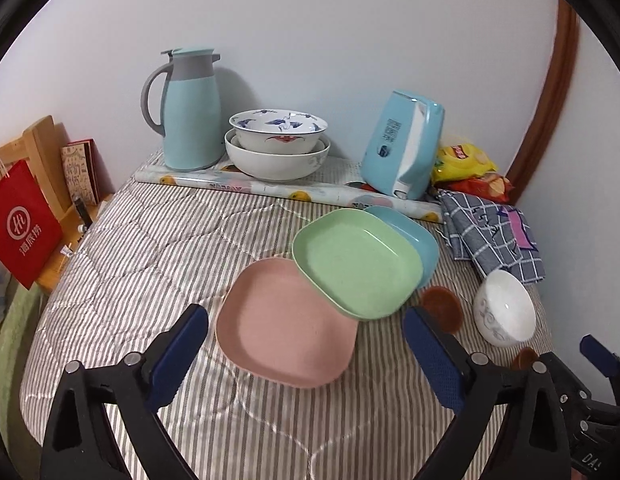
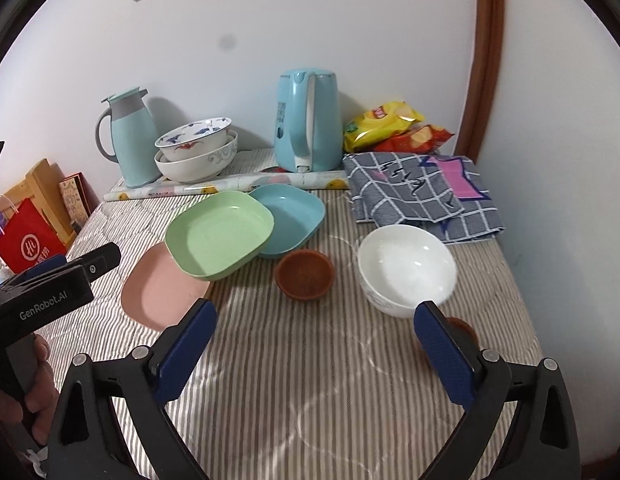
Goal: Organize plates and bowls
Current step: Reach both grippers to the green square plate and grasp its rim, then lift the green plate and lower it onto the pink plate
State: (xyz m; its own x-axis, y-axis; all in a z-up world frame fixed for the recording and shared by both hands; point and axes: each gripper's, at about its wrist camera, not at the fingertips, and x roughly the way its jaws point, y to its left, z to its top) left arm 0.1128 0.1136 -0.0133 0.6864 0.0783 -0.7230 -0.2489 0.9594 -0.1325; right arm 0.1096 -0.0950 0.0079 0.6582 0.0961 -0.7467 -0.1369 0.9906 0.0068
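Three square plates overlap on the striped cover: pink (image 1: 285, 320) (image 2: 161, 292) nearest, green (image 1: 358, 260) (image 2: 217, 232) leaning on it, blue (image 1: 418, 236) (image 2: 293, 216) behind. A white bowl (image 1: 506, 308) (image 2: 406, 268) stands to the right, with a small brown dish (image 1: 442, 304) (image 2: 305, 272) beside it and a second brown dish (image 1: 526, 358) (image 2: 464, 328) nearer. Two patterned bowls (image 1: 277, 140) (image 2: 197, 148) are nested at the back. My left gripper (image 1: 305, 348) is open, its fingers either side of the pink plate's near edge. My right gripper (image 2: 314, 340) is open and empty, short of the white bowl.
A teal thermos jug (image 1: 189, 116) (image 2: 129, 140) and a blue kettle (image 1: 406, 148) (image 2: 305, 120) stand at the back by the wall. Snack bags (image 2: 390, 124), a checked cloth (image 2: 422, 192) and a rolled mat (image 1: 285, 188) lie nearby. A red bag (image 1: 21, 224) stands off the left edge.
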